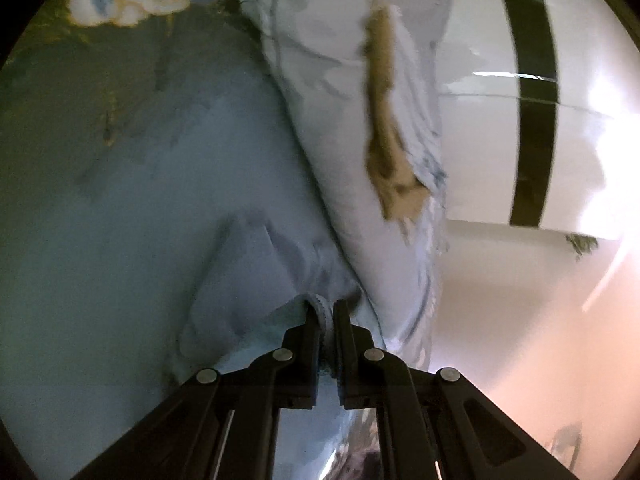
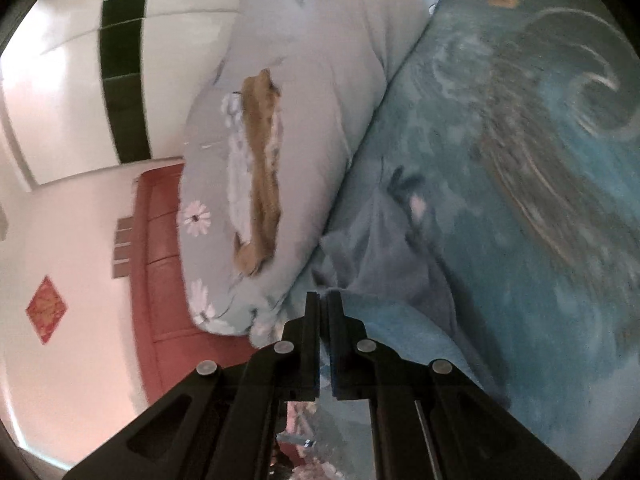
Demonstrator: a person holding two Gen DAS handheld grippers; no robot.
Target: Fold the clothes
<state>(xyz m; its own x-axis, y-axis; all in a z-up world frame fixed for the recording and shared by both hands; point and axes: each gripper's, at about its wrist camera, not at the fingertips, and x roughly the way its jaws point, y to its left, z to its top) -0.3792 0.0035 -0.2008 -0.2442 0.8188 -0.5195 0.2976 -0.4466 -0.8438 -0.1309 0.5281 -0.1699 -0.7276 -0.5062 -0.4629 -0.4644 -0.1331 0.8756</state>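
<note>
A light blue garment (image 1: pixel 168 208) hangs and spreads in front of the left wrist camera. My left gripper (image 1: pixel 328 310) is shut on its hemmed edge, which bunches between the fingers. In the right wrist view the same blue garment (image 2: pixel 384 248) drapes down onto the bed. My right gripper (image 2: pixel 324 298) is shut on another edge of it, with the cloth pinched thin between the fingers. Both views are tilted and blurred by motion.
A teal patterned bedsheet (image 2: pixel 520 160) lies under the garment. A pale floral pillow or quilt roll (image 2: pixel 288 140) with a tan patch lies beside it, also in the left wrist view (image 1: pixel 360 120). A red headboard (image 2: pixel 160 264) and white wall (image 1: pixel 500 140) stand behind.
</note>
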